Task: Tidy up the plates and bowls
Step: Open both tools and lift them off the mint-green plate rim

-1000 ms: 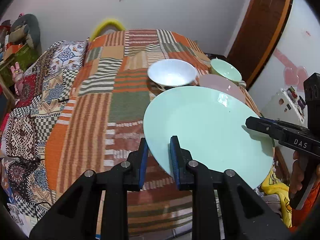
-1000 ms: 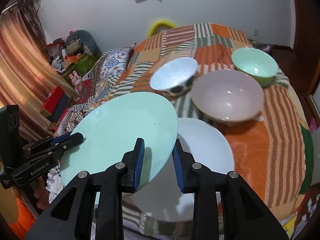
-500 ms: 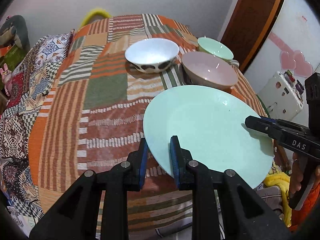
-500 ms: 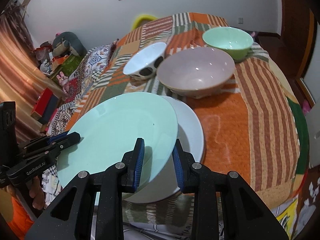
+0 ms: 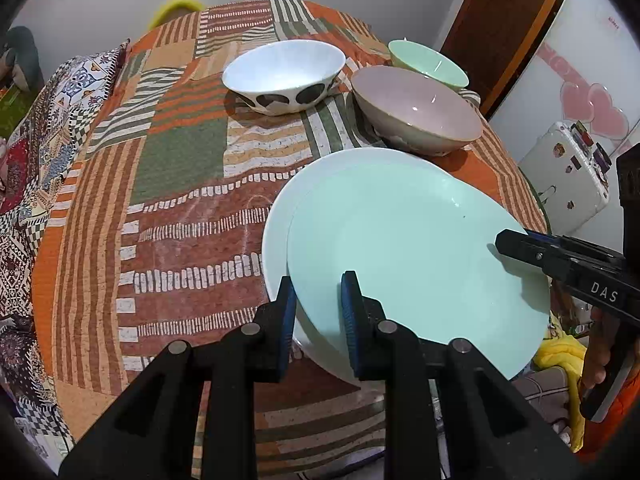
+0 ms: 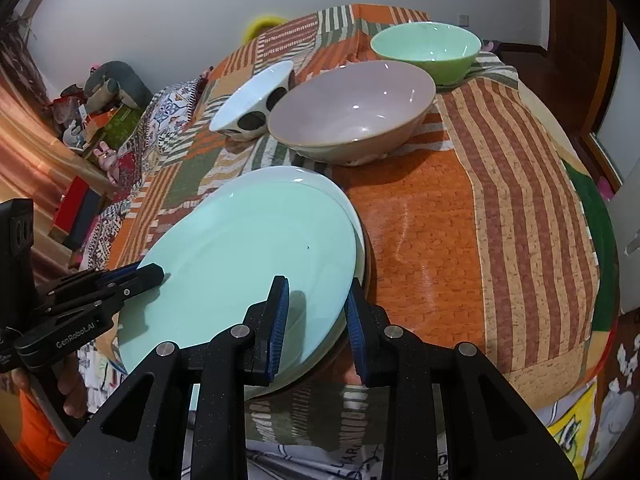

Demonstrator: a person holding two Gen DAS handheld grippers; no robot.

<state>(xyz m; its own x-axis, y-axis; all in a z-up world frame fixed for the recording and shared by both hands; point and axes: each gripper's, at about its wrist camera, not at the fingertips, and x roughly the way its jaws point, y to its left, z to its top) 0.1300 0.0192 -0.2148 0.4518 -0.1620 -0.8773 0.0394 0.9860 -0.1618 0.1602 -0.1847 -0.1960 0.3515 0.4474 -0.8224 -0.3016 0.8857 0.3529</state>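
Your left gripper [image 5: 318, 312] and your right gripper [image 6: 316, 320] each clamp an opposite edge of the round mint-green plate [image 5: 412, 248], which sits just over the round white plate [image 5: 276, 224] lying on the striped patchwork cloth [image 5: 176, 184]; whether they touch is unclear. Beyond it stand three bowls, all with nothing inside: the wide glossy pinkish-grey bowl [image 6: 352, 112], the white bowl with dark spots [image 5: 284, 74] and the small mint-green bowl [image 6: 426, 50].

Glossy, smooth mint plate [image 5: 408, 248] and glossy taupe bowl [image 6: 352, 116] on a matt, rough-textured patchwork cloth [image 5: 176, 208]; wooden door [image 5: 504, 20].
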